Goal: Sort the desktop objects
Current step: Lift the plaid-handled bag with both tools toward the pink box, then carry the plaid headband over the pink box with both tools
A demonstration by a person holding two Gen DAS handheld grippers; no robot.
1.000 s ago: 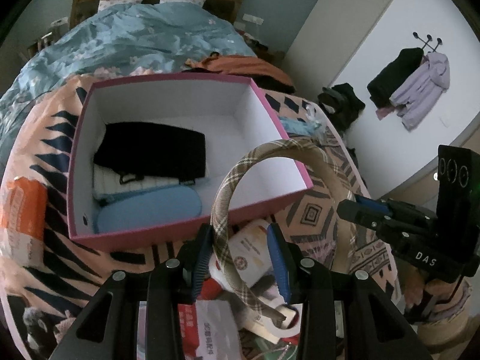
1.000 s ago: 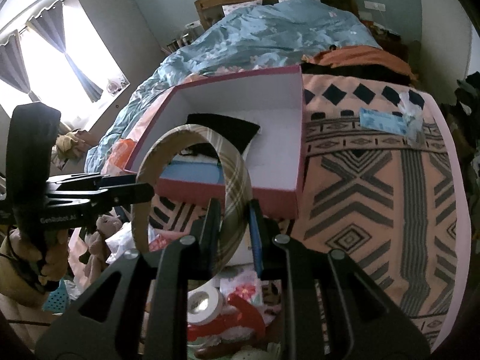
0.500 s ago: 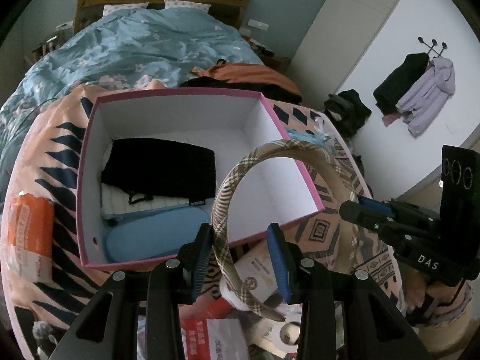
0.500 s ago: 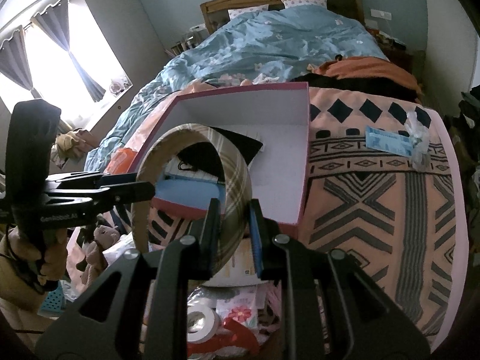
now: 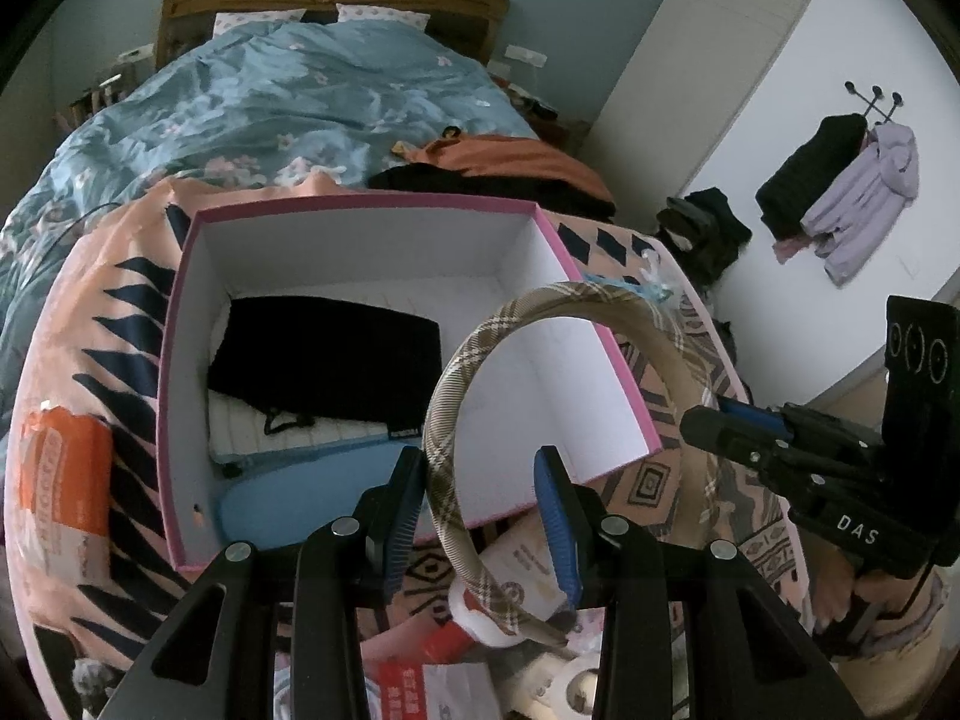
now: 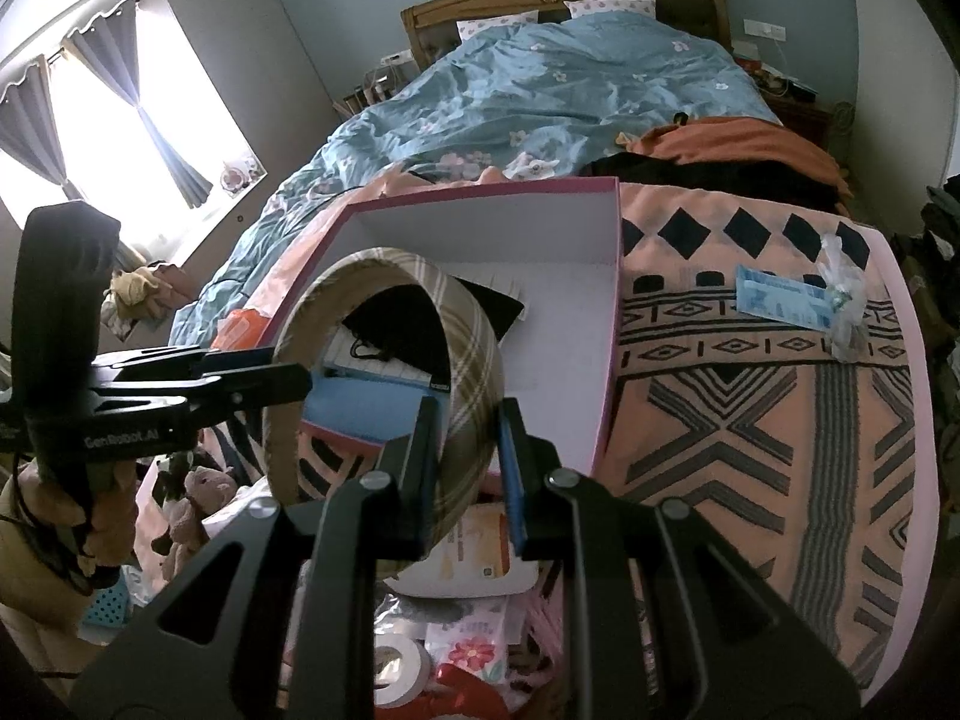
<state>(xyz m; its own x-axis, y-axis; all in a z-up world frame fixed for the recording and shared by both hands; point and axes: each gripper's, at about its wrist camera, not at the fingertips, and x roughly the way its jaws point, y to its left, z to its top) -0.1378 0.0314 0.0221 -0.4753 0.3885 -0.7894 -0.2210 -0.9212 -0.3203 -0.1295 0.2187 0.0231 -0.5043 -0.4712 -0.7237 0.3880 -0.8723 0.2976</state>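
A beige plaid headband [image 5: 456,414] arches in the air in front of the pink box [image 5: 606,354]. My right gripper [image 6: 465,420] is shut on one side of the headband [image 6: 474,372]. My left gripper [image 5: 480,498] is open, its jaws on either side of the headband's other end without clamping it. The box holds a black pouch [image 5: 336,360], a white item and a blue case [image 5: 300,498]. The box also shows in the right wrist view [image 6: 609,324].
The box stands on a patterned peach cloth [image 6: 750,420]. A blue packet [image 6: 780,297] and clear wrapper lie at its right. Clutter of packets [image 6: 480,558], tape roll [image 6: 396,669] and papers lies below the grippers. An orange pack [image 5: 60,468] lies left. A bed [image 6: 540,90] is behind.
Both grippers and the headband have risen and moved toward the box; the box now sits lower and more of its inside shows. The grips have not changed.
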